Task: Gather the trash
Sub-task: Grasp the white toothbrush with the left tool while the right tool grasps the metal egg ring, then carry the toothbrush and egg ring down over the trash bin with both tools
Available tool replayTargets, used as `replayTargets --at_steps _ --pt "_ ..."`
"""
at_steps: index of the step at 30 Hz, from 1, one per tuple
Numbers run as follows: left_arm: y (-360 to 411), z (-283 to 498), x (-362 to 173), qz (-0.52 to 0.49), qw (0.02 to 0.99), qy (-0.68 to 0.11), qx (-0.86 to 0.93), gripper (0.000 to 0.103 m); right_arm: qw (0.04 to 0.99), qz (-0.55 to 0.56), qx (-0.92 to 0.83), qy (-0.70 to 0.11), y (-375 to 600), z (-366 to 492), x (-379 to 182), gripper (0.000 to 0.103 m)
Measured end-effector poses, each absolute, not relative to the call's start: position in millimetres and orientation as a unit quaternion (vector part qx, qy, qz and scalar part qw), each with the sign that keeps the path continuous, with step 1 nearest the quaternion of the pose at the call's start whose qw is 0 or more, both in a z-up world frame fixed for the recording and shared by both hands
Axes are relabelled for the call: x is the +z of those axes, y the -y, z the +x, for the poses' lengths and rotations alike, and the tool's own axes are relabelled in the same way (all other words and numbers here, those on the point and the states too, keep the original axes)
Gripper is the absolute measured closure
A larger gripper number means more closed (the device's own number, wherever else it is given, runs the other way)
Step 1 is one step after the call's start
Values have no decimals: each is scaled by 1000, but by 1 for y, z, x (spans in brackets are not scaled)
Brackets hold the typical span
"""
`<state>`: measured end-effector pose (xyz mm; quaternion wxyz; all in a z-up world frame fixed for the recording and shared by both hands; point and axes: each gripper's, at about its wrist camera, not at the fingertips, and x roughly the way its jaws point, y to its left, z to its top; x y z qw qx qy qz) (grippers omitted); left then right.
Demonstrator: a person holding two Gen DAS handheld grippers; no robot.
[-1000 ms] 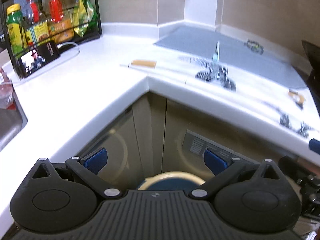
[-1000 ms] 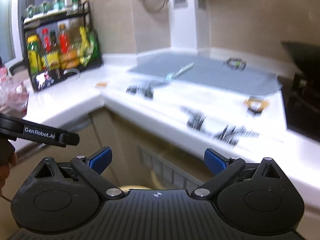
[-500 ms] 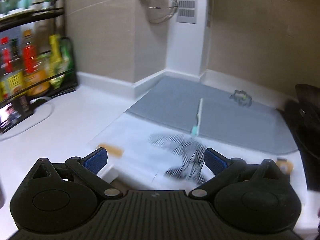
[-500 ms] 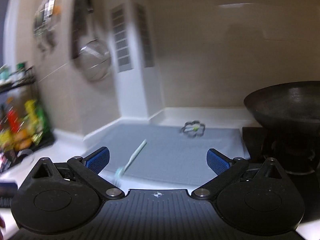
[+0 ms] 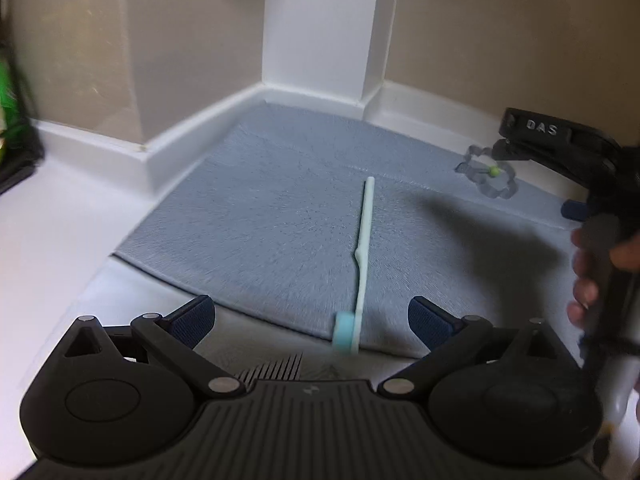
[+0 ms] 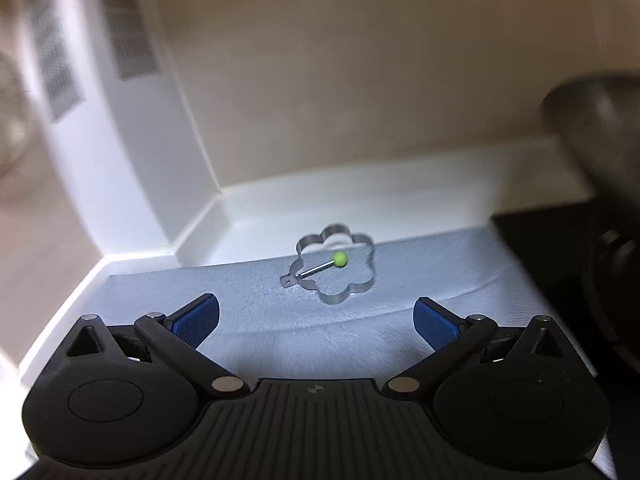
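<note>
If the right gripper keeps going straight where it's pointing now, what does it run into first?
Most likely the flower-shaped metal ring with the green-tipped pin, lying on the grey mat just ahead of the open right gripper. Nothing shows between them, though depth is hard to judge; angled down, it could touch the mat first.

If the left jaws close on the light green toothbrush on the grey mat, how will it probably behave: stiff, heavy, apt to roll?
The light green toothbrush looks like thin plastic, so probably light and fairly stiff. Its slim handle lies flat on the textured grey mat, so it may be hard to get under and might twist in the grip. The blocky head probably keeps it from rolling.
</note>
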<state>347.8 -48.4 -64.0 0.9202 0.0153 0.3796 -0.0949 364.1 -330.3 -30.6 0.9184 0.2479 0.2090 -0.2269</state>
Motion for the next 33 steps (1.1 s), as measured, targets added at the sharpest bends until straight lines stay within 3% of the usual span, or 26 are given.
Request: replayTargets --at_steps 14,16,17,19,20,21,33 --pt "64 391 -94 56 908 -398 -117 2 915 139 -271 -265 345 465 -75 0" --pt "65 388 -91 64 909 -393 -123 26 917 144 -269 -258 345 462 -74 4" --pt "64 385 -89 70 911 -388 -120 33 917 144 -272 -254 345 459 -73 13" --pt "62 384 -86 63 911 -390 -123 75 916 140 -276 -254 342 454 -71 13" --pt "61 385 -84 59 908 -394 -125 91 916 142 -277 -253 341 451 -71 14" --pt "61 386 -82 57 905 -400 -129 97 915 145 -278 -253 340 447 -70 14" --pt "38 344 -34 29 922 -359 -141 100 927 209 -229 -211 325 379 -37 14"
